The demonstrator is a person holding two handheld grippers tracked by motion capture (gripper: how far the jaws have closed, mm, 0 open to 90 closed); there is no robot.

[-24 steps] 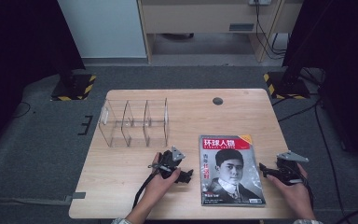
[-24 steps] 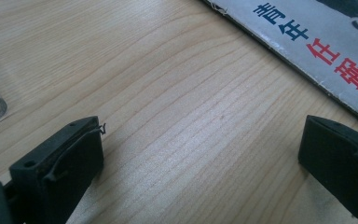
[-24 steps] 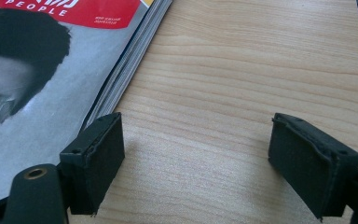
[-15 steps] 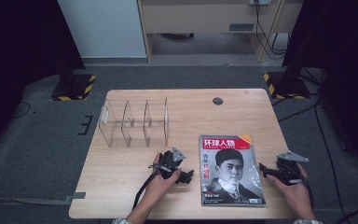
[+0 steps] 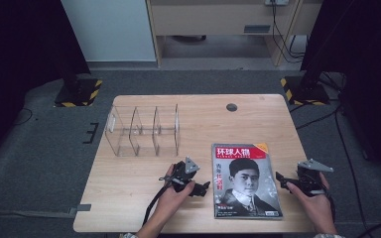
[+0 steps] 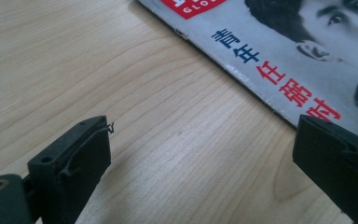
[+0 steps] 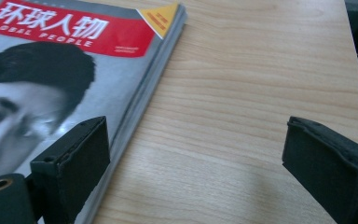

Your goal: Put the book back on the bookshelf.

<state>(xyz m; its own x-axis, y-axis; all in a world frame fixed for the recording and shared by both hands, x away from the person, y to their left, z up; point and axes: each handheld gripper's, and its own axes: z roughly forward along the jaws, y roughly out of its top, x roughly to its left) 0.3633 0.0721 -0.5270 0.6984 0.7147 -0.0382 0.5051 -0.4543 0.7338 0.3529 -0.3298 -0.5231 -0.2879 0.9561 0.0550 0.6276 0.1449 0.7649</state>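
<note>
Pale wood desk (image 5: 129,198), dark floor beyond. Magazine (image 5: 245,181) flat between both sets of jaws, spine edge just ahead of left gripper (image 5: 198,187), open edge by right gripper (image 5: 281,178). Both jaws spread wide, pinching nothing. Likely light, floppy, glossy and slippery; best pinched at spine edge

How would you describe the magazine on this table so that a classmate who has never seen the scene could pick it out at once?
Start at the light wooden table and look at its near right part, between the left gripper and the right gripper. There the magazine lies flat, cover up. Unlike the clear, see-through divided rack farther back on the left, it is printed, with a red title band and a portrait.
</note>
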